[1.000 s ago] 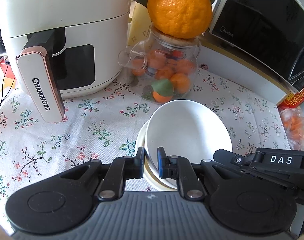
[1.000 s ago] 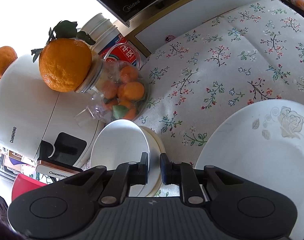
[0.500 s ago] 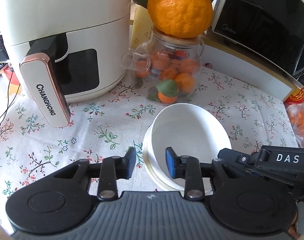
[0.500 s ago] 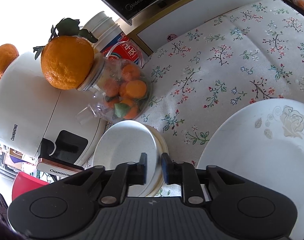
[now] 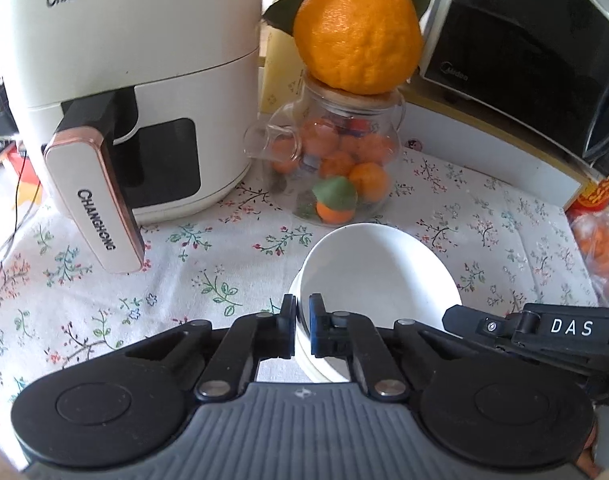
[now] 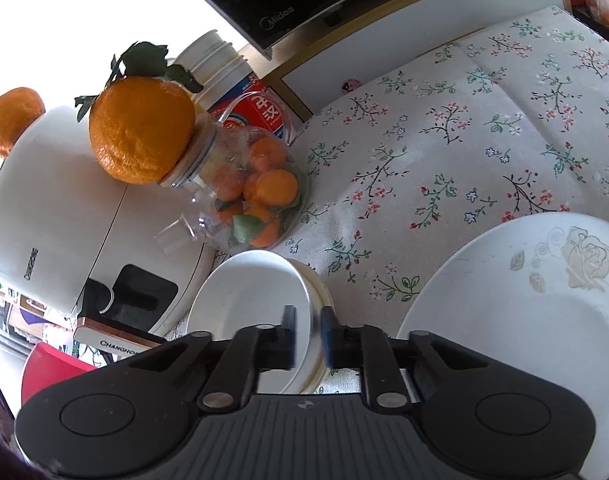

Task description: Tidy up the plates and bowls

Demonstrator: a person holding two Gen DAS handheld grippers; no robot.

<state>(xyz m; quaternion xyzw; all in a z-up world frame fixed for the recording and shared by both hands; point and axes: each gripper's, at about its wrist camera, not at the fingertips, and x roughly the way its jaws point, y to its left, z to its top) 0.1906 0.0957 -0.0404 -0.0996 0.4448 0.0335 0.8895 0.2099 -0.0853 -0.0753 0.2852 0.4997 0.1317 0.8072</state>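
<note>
Floral cloth covers the desk, and on it, at six o'clock in both wrist views, sits a stack of white bowls. The left tongs have just been closing and now pinch the top bowl's near-left rim between their pads. The right tongs have also just been closing, narrow around the opposite rim of the same bowl; whether both pads press cannot be told. A large rose-printed plate lies at four o'clock in the right view, just beside the bowls. At twelve o'clock stands a glass jar of small oranges with a big orange balanced on top, the air fryer at ten. Thin-rim grips may slip; an uneven lift could drag the lower bowl or knock the jar.
</note>
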